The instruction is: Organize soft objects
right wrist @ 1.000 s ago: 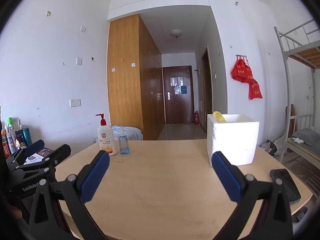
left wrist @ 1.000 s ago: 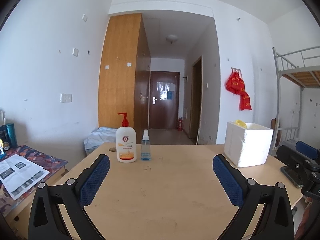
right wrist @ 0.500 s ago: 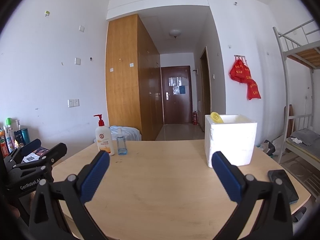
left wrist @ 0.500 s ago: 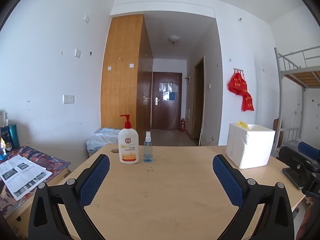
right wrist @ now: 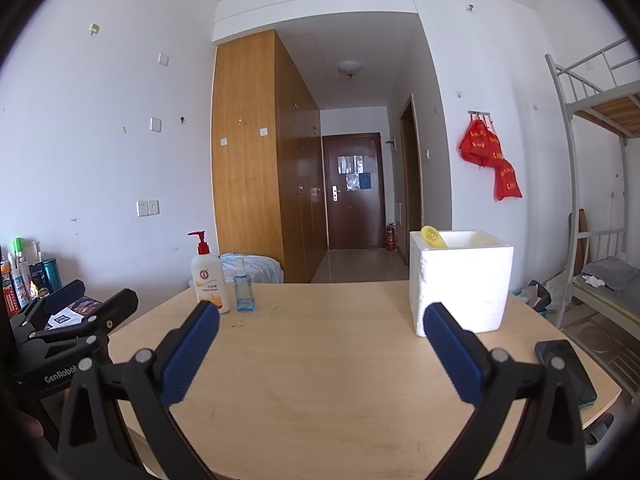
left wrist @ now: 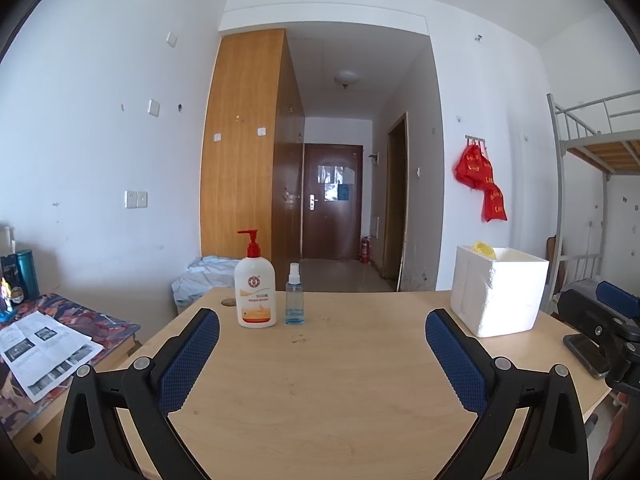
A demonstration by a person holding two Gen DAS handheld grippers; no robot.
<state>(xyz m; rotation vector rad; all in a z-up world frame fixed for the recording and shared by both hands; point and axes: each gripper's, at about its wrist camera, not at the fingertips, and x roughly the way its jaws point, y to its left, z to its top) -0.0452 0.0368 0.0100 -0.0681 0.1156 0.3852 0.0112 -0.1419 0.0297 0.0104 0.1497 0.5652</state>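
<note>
A: Yellow soft thing [right wrist: 433,237], where at? Peeking over the rim of the white foam box [right wrist: 460,280], tucked into the back left corner. Only the top edge showing, little holes in it. Can't tell what else is in there.

B: Same from the left camera: yellow bit [left wrist: 485,249] poking out the top of the box [left wrist: 498,292]. Box sitting on the far right part of the wooden table [left wrist: 320,380].

A: And the tools? Left gripper [left wrist: 322,354] spread wide, nothing between the blue pads [left wrist: 188,360], hovering over bare tabletop. Right gripper [right wrist: 321,354] same deal: wide apart, holding nothing, right pad [right wrist: 450,354] lined up just in front of the box from that view.

B: Also visible off to the side of each other's cameras, both held near the front edge of the table.

A: Other stuff: pump bottle [left wrist: 255,294] with a red top and a small clear spray bottle [left wrist: 294,300] standing just beside each other, far left side, well apart from the box. Dark phone [right wrist: 566,372] lying flat near the right edge.
</note>
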